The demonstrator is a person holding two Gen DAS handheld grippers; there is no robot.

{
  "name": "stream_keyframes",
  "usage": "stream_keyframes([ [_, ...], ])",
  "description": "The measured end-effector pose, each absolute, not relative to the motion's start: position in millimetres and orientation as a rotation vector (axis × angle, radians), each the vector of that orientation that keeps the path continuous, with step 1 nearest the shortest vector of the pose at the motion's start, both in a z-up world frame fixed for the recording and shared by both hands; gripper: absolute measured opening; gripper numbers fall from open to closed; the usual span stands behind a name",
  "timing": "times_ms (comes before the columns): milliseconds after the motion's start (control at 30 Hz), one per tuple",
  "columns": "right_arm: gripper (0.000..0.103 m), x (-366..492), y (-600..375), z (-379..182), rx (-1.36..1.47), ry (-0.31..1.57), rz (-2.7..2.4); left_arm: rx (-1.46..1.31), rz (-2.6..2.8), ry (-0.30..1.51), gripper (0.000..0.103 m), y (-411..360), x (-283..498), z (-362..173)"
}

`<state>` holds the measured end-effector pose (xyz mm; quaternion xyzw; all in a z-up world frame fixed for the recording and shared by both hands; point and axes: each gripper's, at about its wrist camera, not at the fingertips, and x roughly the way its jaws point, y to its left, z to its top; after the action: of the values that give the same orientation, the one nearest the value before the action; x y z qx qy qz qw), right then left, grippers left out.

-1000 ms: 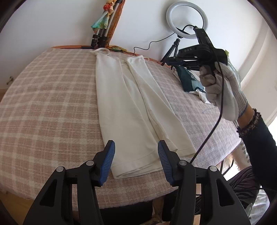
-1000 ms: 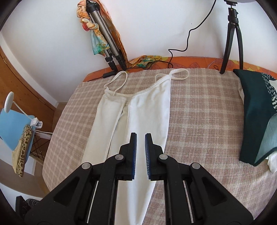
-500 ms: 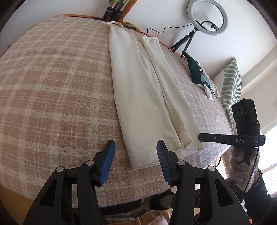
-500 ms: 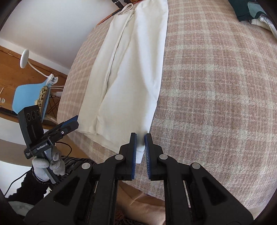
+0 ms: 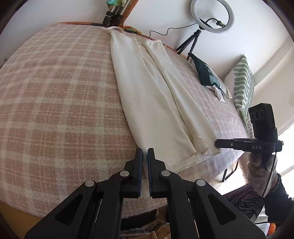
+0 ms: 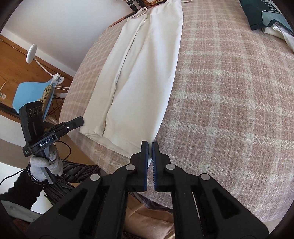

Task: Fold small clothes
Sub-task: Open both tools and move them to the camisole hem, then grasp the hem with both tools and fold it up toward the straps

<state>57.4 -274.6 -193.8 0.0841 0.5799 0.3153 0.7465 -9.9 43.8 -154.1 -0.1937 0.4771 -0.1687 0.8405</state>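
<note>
A long white garment [image 5: 150, 95] with thin straps lies flat on the pink plaid bed cover [image 5: 55, 95], its sides folded inward. The hem is toward me at the bed's near edge. My left gripper [image 5: 145, 152] has its jaws together over the hem's left corner, which is hidden behind the fingers. In the right wrist view the same garment [image 6: 139, 77] runs away from my right gripper [image 6: 149, 146], which is shut with white fabric of the hem's right corner between its pads. Each view shows the other gripper at its corner: the right gripper [image 5: 217, 143] and the left gripper [image 6: 81, 122], held in gloved hands.
A ring light on a tripod [image 5: 212, 15] and a second tripod [image 5: 112, 16] stand at the bed's far edge. A dark green folded cloth [image 5: 205, 73] and a striped pillow [image 5: 242, 86] lie on the right side. A blue chair [image 6: 31, 92] stands beyond the left side.
The left jaws went from wide open to closed at the hem's left corner. The right gripper came down from over the garment's middle to the hem's right corner.
</note>
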Motion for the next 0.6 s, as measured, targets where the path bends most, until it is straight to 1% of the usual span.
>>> stream_keyframes([
  [67,0.008,60.3,-281.7,-192.0,0.234,1.276,0.703,-0.453,-0.356,1.029,0.008,47.8,-7.4,-157.0],
  [100,0.013,61.2,-284.1,-190.7,0.26,1.272,0.713,-0.476,-0.363,1.043,0.011,49.3,-6.3,-158.9],
  [133,0.022,61.2,-285.8,-190.0,0.274,1.269,0.721,-0.492,-0.374,1.054,0.019,49.8,-5.1,-160.8],
  [167,0.028,61.4,-286.6,-190.1,0.279,1.269,0.723,-0.503,-0.378,1.066,0.025,49.8,-5.0,-162.8],
  [200,0.038,61.3,-286.3,-191.1,0.282,1.271,0.725,-0.52,-0.388,1.064,0.028,49.2,-5.5,-163.8],
  [300,0.039,56.8,-273.5,-200.7,0.255,1.299,0.748,-0.512,-0.411,1.052,0.03,43.9,-6.1,-163.2],
  [367,0.038,52.8,-263.1,-202.9,0.217,1.289,0.76,-0.521,-0.418,1.043,0.029,41.8,-5.3,-164.5],
  [400,0.036,51.8,-259.3,-201.4,0.191,1.282,0.758,-0.52,-0.422,1.043,0.023,40.5,-4.3,-164.8],
  [433,0.022,52.0,-256.7,-202.0,0.176,1.281,0.757,-0.511,-0.43,1.051,0.015,38.4,-2.8,-165.7],
  [467,0.013,52.9,-254.9,-204.2,0.176,1.291,0.75,-0.503,-0.435,1.065,0.003,36.3,-1.5,-168.1],
  [500,0.009,53.5,-254.6,-205.7,0.189,1.297,0.744,-0.506,-0.432,1.061,0.003,36.3,-2.0,-168.8],
  [533,0.007,53.2,-254.5,-206.3,0.2,1.297,0.74,-0.507,-0.43,1.058,0.004,37.1,-3.0,-167.7],
  [600,0.006,50.2,-262.1,-198.8,0.222,1.267,0.747,-0.513,-0.429,1.037,0.004,41.7,-8.2,-160.3],
])
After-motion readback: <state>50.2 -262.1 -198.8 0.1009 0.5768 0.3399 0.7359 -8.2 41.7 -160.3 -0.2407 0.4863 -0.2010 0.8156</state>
